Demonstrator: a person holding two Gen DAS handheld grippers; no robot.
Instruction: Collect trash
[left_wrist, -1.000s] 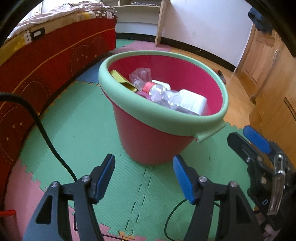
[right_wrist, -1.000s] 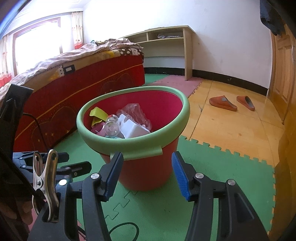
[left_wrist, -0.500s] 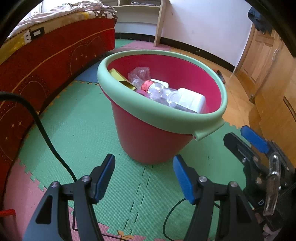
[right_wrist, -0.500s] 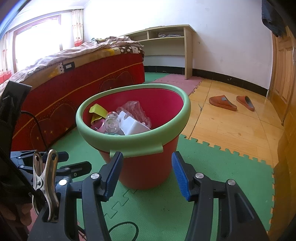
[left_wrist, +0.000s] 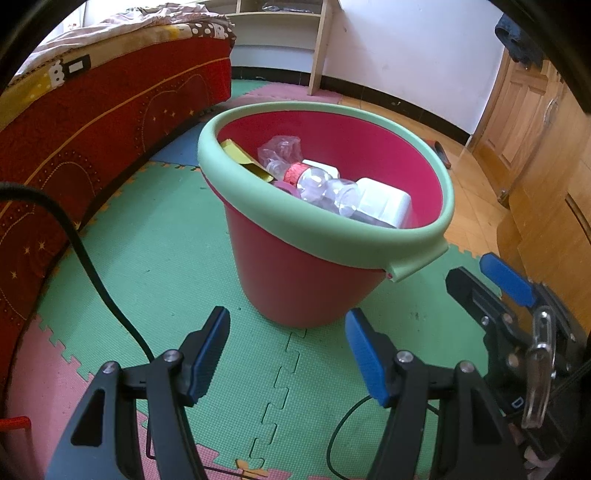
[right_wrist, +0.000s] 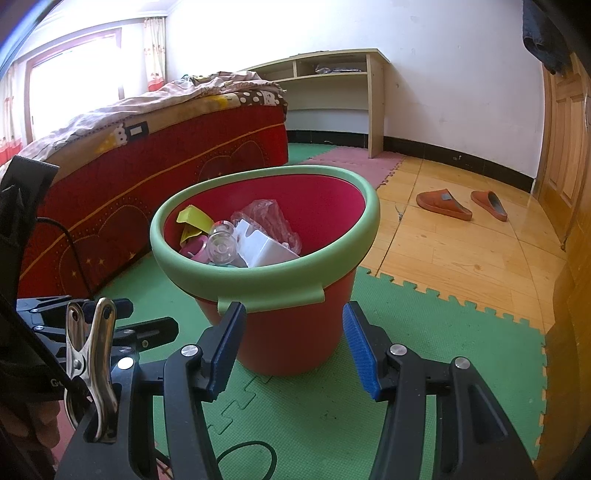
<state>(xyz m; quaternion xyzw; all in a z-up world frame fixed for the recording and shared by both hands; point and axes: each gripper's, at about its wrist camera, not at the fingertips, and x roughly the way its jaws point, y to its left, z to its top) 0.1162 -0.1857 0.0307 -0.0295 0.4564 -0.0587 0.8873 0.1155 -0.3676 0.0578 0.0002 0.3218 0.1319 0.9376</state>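
A red bucket with a pale green rim stands on the green foam mat. Inside lie a clear plastic bottle, a white box, a crumpled clear bag and a yellow wrapper. My left gripper hovers open in front of the bucket's base, nothing between its blue pads. My right gripper is open too, just short of the bucket's wall, empty. Each gripper shows at the edge of the other's view.
A red bed runs along the left. A black cable trails over the mat. Two orange slippers lie on the wooden floor to the right. A wooden door and a shelf unit stand behind.
Almost nothing: the bucket sits slightly higher in both views than a second ago. Both grippers hold the same opening and stay empty.
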